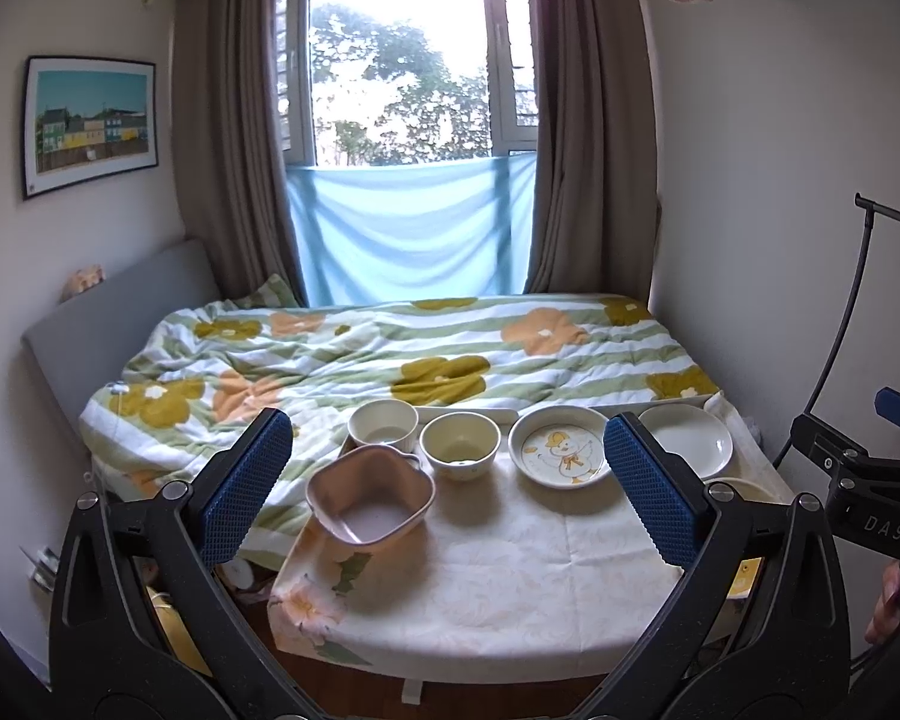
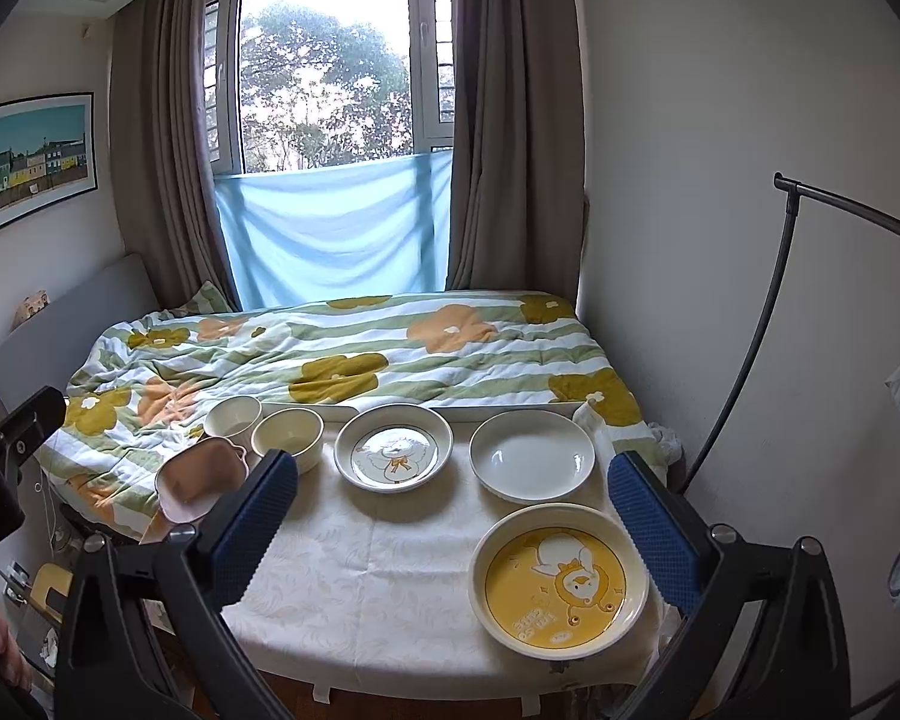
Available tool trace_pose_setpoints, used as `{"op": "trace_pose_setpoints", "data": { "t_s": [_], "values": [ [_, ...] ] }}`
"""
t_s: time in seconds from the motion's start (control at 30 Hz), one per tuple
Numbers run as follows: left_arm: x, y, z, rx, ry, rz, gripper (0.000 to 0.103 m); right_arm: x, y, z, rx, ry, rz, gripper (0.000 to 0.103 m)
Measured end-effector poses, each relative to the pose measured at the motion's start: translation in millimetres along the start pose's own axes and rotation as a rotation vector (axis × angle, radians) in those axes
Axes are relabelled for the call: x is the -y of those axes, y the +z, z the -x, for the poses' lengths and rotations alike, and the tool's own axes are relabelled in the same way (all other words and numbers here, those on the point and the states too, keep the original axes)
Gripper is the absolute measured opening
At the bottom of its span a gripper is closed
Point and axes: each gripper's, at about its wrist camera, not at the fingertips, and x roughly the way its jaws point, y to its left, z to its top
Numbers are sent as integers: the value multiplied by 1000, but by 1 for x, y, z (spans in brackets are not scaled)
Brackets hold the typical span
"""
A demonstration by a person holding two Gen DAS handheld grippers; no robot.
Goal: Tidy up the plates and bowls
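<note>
On the cloth-covered table (image 1: pixel 498 570) stand a pink lobed bowl (image 1: pixel 371 503), a white bowl (image 1: pixel 384 425), a cream bowl (image 1: pixel 461 444), a duck-print plate (image 1: pixel 561 447) and a plain white plate (image 1: pixel 690 438). The right wrist view shows the same pink bowl (image 2: pixel 201 477), white bowl (image 2: pixel 233 417), cream bowl (image 2: pixel 288 435), duck plate (image 2: pixel 395 447) and white plate (image 2: pixel 533 456), plus a yellow cartoon plate (image 2: pixel 561 588) at the near right. My left gripper (image 1: pixel 444 486) hovers open above the table's near edge. My right gripper (image 2: pixel 450 525) is open too, holding nothing.
A bed with a flowered quilt (image 1: pixel 390 354) lies right behind the table, under a curtained window (image 1: pixel 402 60). A black curved stand (image 2: pixel 774 324) rises by the right wall. The other gripper's body (image 1: pixel 870 480) shows at the right edge, with part of a hand below it.
</note>
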Motion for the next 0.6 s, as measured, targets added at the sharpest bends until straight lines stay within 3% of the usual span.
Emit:
{"op": "trace_pose_setpoints", "data": {
  "t_s": [0.6],
  "values": [
    [2,-1,2,-1,1,-2,103,2,-1,-2,-3,4,1,103]
  ]
}}
